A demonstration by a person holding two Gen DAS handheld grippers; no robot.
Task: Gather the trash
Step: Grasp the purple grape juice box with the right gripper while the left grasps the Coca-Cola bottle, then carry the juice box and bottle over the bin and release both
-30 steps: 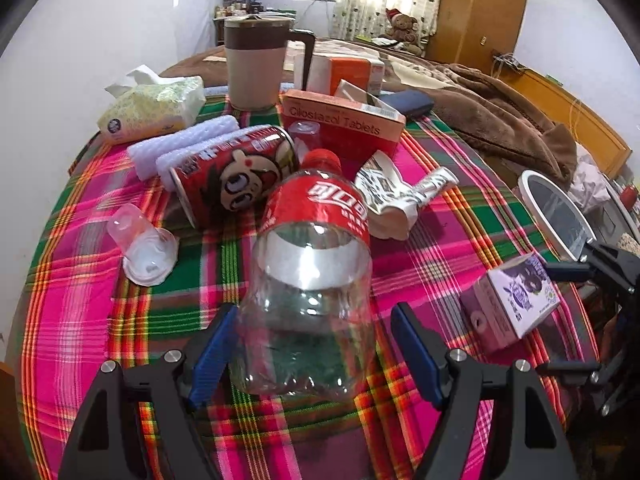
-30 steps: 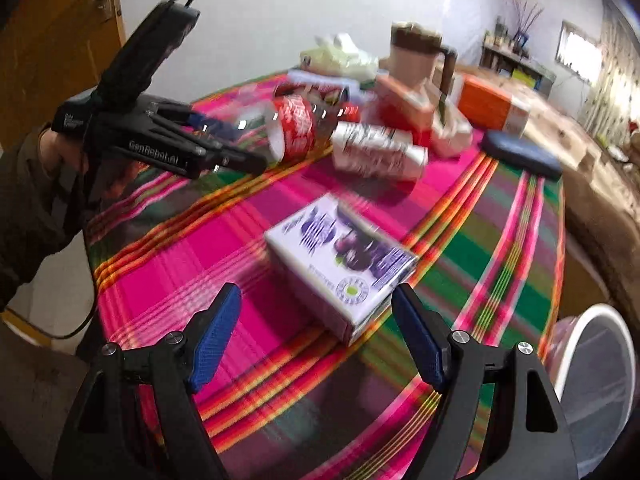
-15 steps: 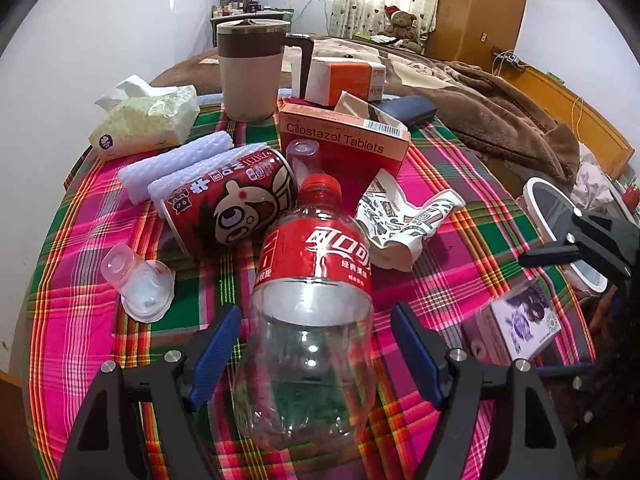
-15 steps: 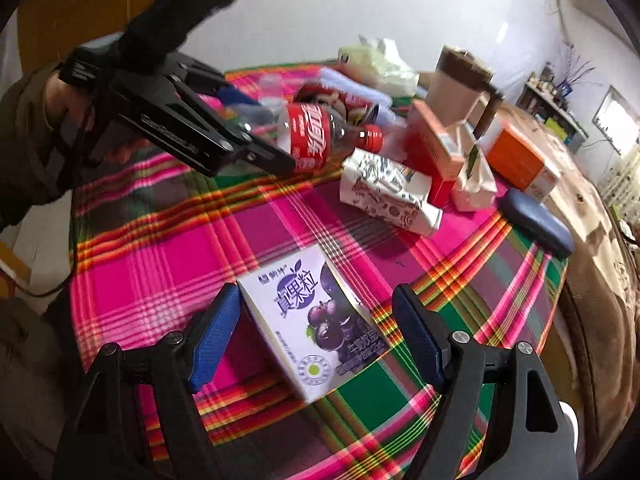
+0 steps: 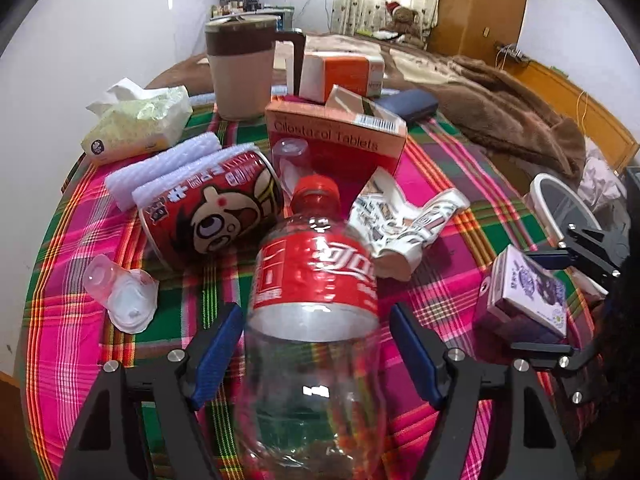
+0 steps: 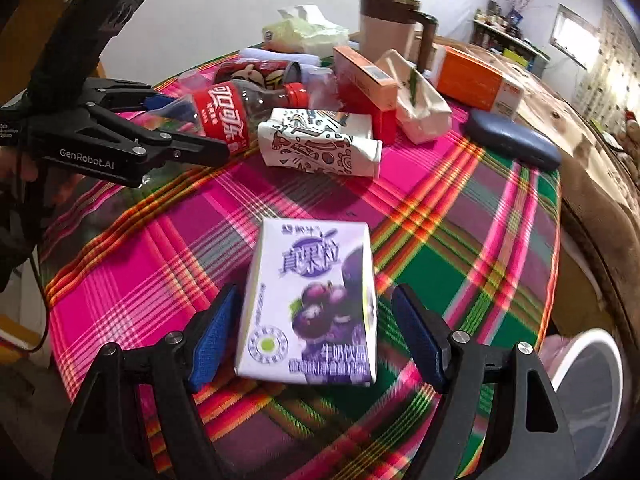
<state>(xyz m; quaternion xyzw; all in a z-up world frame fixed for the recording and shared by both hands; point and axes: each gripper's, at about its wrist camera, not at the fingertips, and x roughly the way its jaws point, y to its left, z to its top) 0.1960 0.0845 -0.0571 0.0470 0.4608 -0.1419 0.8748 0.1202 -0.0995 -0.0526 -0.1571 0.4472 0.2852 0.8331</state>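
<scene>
An empty Coca-Cola bottle [image 5: 314, 320] lies on the plaid tablecloth [image 5: 80, 320], base toward me, between the open blue pads of my left gripper [image 5: 316, 356]; the pads stand apart from it. It also shows in the right wrist view [image 6: 236, 110]. A purple milk carton [image 6: 310, 308] lies between the open pads of my right gripper [image 6: 316, 344], not touched. The carton [image 5: 528, 292] and right gripper [image 5: 560, 300] show at the right of the left wrist view. The left gripper [image 6: 192, 120] shows in the right wrist view.
A red cartoon can [image 5: 212, 208], crumpled patterned carton [image 5: 404, 216], clear plastic cups [image 5: 120, 296], tablet box [image 5: 336, 140], tissue pack [image 5: 140, 124], brown jug [image 5: 244, 72], orange box [image 5: 344, 72] and blue case [image 5: 408, 104] crowd the table. A white bin [image 6: 588, 392] stands off the right edge.
My left gripper has moved forward along the bottle, so its pads now flank the bottle's body. My right gripper has swung round and closed in on the purple carton, which now sits between its pads.
</scene>
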